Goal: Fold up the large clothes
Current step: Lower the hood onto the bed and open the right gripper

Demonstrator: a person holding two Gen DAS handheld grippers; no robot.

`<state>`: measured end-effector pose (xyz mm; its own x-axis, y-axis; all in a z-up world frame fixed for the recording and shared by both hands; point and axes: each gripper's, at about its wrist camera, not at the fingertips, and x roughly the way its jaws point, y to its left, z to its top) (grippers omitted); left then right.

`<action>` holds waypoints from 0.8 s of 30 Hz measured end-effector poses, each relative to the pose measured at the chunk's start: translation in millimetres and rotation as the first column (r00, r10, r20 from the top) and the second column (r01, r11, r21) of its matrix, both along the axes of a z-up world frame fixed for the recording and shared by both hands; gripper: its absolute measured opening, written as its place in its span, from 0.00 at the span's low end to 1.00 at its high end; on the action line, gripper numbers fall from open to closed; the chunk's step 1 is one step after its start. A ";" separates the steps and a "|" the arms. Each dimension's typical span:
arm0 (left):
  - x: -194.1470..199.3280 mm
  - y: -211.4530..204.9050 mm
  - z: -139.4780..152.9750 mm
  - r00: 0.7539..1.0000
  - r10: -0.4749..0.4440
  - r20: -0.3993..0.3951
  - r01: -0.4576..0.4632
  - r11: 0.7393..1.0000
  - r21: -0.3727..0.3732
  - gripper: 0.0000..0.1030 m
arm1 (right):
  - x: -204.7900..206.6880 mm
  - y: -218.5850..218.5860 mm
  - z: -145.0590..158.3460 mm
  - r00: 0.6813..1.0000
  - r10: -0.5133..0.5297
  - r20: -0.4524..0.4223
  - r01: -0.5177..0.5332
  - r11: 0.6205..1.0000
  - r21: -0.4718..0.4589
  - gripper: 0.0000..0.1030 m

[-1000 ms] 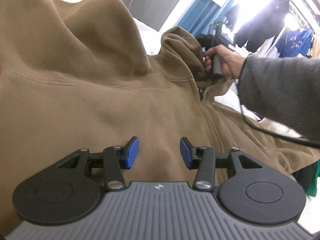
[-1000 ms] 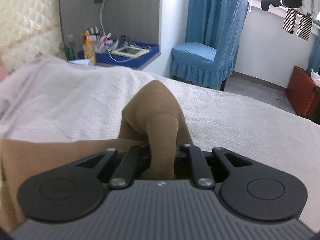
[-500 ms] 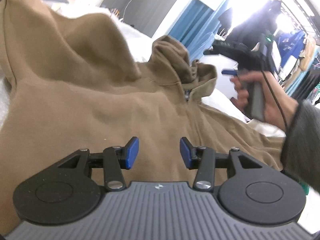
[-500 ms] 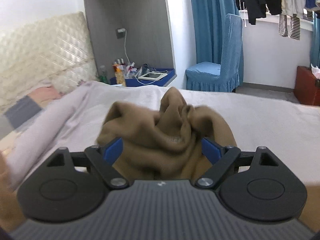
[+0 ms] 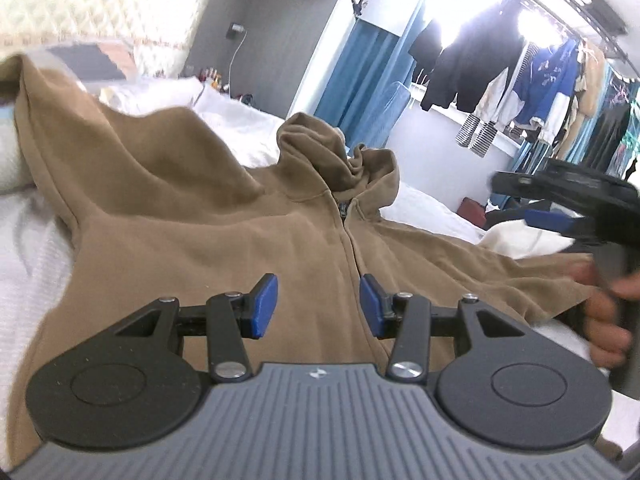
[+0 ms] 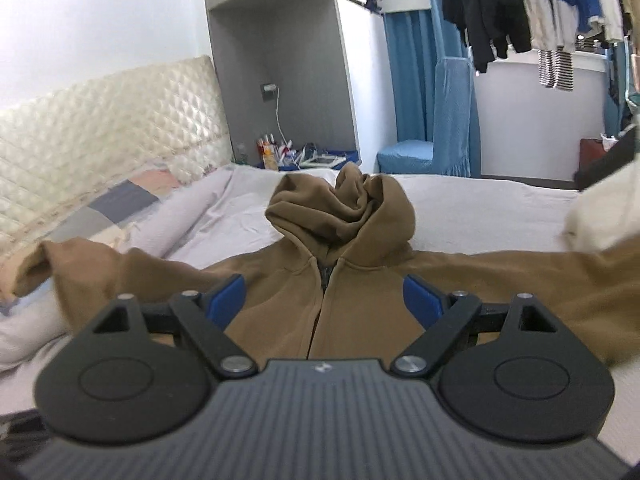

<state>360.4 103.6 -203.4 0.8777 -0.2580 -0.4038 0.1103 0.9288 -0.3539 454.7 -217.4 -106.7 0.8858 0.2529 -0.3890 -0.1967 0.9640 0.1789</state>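
Tan zip-front hooded sweatshirt lies front-up across the white-covered bed, hood toward the headboard, zip running straight ahead of my right gripper, jaws wide, empty; my left gripper half-open, empty, above its chest.

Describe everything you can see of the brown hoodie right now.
The brown hoodie looks like soft fleece and lies front-up on the white bedspread, its zipper closed up the middle. The hood sits crumpled at the far end. Both sleeves spread sideways, the left one rumpled. Neither hand-held gripper grips it.
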 end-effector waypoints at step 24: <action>-93.5 -43.7 26.5 1.000 -0.015 -0.009 0.016 0.992 0.129 0.50 | -151.1 -21.5 -34.3 0.997 0.057 0.055 -0.056 0.998 -0.006 0.85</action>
<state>266.9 59.9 -177.0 0.8706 -0.2169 -0.4417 0.1224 0.9649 -0.2325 303.6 -238.8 -141.0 0.8902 0.3017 -0.3413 -0.2603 0.9518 0.1624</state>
